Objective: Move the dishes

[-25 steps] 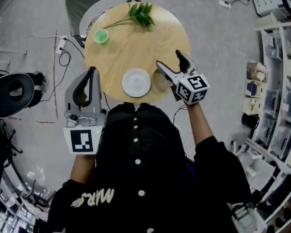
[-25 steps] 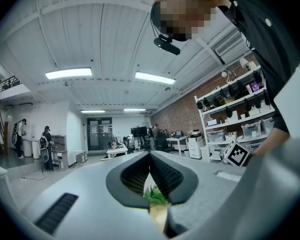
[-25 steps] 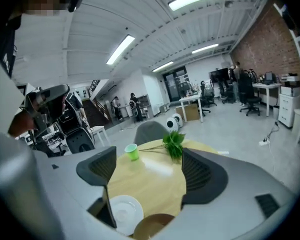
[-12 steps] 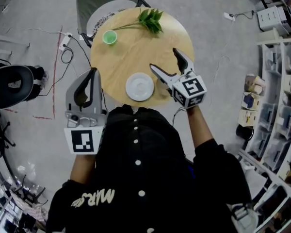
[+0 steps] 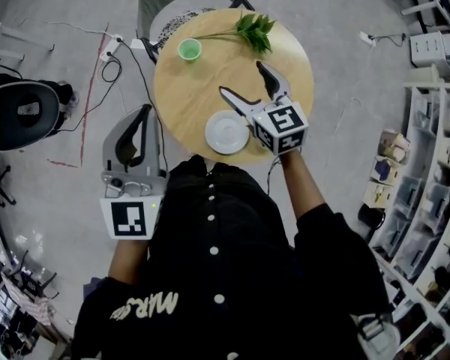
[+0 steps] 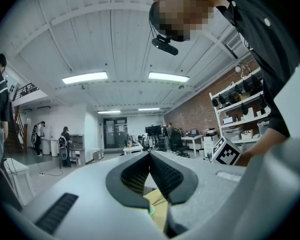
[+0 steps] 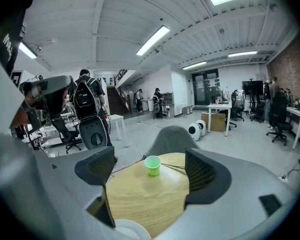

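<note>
**Plate at near rim, partly cut off**

White plate (image 5: 226, 132) lies at the round table's (image 5: 187, 96) near edge; the right gripper view crops it at the bottom. Right gripper (image 5: 242, 79) hangs over the tabletop just beside it, jaws just opened wide, nothing between them. Left gripper (image 5: 142, 111) is off the table's left side, over floor, pads pressed together, empty. Green cup (image 5: 189, 49) and leafy sprig (image 5: 255, 30) sit near the far rim, open wood between.

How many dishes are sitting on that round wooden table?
2: a green cup far across the table, and a white plate at its near edge beside the right gripper, which may hide more.
</note>
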Demonstrator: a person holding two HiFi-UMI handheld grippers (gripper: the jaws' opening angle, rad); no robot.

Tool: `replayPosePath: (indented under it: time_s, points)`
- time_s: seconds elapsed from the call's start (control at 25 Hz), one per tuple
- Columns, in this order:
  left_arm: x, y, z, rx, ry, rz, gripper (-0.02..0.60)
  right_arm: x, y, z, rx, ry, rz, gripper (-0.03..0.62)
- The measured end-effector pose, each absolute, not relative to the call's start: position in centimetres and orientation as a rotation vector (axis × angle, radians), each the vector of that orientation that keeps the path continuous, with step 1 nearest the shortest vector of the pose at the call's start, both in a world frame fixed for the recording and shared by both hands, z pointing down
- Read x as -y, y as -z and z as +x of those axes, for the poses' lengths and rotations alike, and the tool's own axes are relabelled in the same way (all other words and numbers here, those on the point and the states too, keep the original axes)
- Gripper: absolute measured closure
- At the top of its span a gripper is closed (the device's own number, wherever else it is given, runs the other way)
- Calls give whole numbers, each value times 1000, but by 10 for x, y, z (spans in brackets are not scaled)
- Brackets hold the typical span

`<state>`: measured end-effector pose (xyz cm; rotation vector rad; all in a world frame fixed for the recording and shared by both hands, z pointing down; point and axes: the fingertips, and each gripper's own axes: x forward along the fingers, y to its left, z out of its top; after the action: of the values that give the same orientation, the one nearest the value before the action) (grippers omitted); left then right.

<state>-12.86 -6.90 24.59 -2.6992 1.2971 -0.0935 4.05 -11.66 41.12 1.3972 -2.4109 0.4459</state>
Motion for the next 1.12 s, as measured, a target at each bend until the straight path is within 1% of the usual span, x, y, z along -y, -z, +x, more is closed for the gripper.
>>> replayPosePath:
  time_s: [0.44, 0.76, 1.12]
  points:
    - [79, -266, -170, -1417, 138, -2685, 578, 167, -454, -24, 2374, -448, 1251, 151]
    - [82, -283, -182, -1447, 157, -2715, 578, 199, -496, -50, 2296, -473, 1224, 145]
    - [91, -312, -194, -1495, 196, -2752, 578, 224, -549, -61, 2214, -495, 1188, 137]
